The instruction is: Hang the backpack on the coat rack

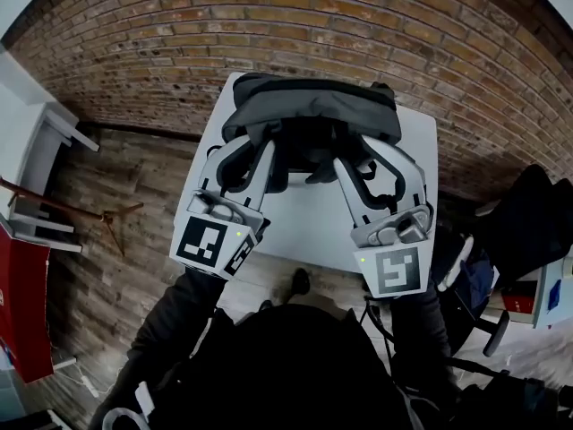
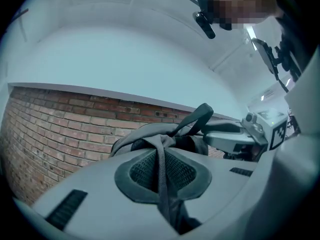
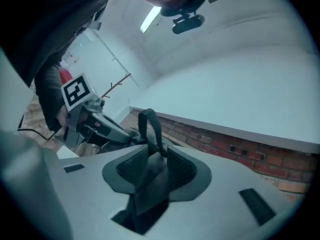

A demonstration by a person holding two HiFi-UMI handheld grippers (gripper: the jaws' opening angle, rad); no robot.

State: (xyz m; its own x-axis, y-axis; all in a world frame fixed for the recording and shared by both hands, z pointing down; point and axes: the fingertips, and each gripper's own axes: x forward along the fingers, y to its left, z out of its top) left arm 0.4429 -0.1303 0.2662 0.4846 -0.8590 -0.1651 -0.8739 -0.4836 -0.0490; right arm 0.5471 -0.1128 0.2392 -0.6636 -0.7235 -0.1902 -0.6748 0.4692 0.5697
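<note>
Backpack point(image 1: 309, 119) is kept at far side of desk point(image 1: 304, 231), by brick wall point(image 1: 269, 25) | left hand-held gripper point(image 2: 161, 170) is clamped on webbing strap point(image 2: 160, 146), judged to carry the load | right hand-held gripper point(image 3: 152, 168) is held apart, strap tab point(image 3: 150, 186) unpinched between pads, judged for regrip | hanging not yet done

Brick wall point(image 1: 295, 25) behind backpack point(image 1: 309, 115); dark clutter point(image 1: 524, 227) right of table point(image 1: 304, 227).

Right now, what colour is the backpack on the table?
Dark grey, nearly black. The backpack shows best in the head view.
</note>
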